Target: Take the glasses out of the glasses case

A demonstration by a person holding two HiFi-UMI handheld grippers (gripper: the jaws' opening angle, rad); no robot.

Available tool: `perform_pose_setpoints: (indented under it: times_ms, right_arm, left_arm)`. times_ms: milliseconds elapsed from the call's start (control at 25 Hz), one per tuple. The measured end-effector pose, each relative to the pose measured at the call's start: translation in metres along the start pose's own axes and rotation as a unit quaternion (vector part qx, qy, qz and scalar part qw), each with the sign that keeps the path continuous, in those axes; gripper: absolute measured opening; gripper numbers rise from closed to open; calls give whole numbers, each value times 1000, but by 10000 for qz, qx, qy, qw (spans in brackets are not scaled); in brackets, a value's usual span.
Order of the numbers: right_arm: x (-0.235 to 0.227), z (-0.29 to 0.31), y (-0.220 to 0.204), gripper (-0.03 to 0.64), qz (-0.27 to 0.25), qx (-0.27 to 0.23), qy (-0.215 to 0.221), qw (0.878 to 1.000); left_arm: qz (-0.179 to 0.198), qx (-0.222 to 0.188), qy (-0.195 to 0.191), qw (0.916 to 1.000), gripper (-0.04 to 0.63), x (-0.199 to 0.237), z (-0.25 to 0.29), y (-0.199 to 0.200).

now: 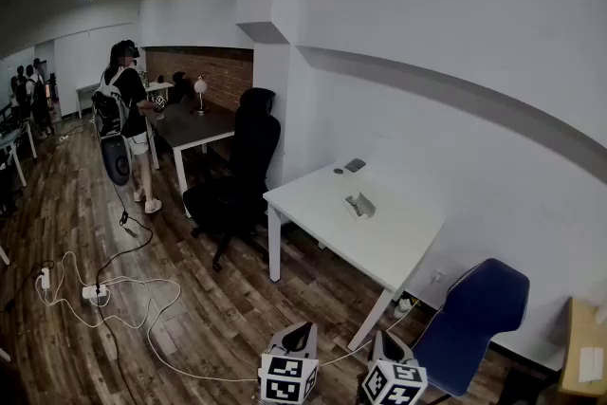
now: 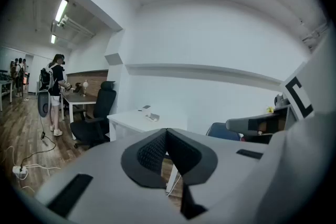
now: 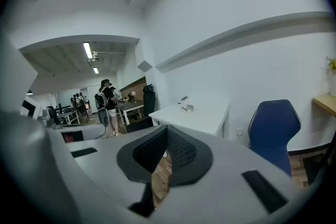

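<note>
Two grippers, both clenched on nothing.

- Left gripper: dark pads pressed together at the tip in the left gripper view, with nothing between them. It is held well short of the white table, off its near corner and over the wooden floor.
- Right gripper: pads likewise shut and empty in its own view, the same way off from the table.
- Glasses case: probably the small pale-grey item on the table top, towards the wall side. It is too small to tell whether the lid is open, and no glasses can be made out. A darker flat item lies beyond it at the table's far end.
- Blue chair: beside the table's near end.

Step in hand, as judged: the approach, with the task itself not begun.

- Close in on the table, clear of the chair.
- Part both sets of jaws before arriving.
- Steady the case body with one gripper and work the lid with the other.
- Lift the glasses by the frame, not by the lenses.
</note>
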State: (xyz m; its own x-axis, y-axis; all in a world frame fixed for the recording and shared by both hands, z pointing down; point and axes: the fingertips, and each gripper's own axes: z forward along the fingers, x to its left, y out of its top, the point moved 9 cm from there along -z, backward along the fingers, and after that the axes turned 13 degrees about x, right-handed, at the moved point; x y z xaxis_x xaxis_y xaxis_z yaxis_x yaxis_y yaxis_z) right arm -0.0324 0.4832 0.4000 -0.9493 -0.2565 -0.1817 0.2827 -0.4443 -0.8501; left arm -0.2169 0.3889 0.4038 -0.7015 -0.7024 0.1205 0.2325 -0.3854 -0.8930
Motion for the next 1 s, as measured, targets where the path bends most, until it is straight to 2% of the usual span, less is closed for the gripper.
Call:
perform_pose_setpoints:
  times_ms: [280,520,1000]
  right_arm:
    - [18,5,-9,32,88,-25,-141,9999]
    - [37,14,-15,32,308,136,-56,9994]
    - [80,30,-33,32,501,234,-253,9982]
  left_arm:
    - [-26,25,-61,10000,5,21,-7,-8]
    - [-75,62,-121,9999,5,41,-15,-9]
    - [-262,138,-214,9993,5,105,-20,-19]
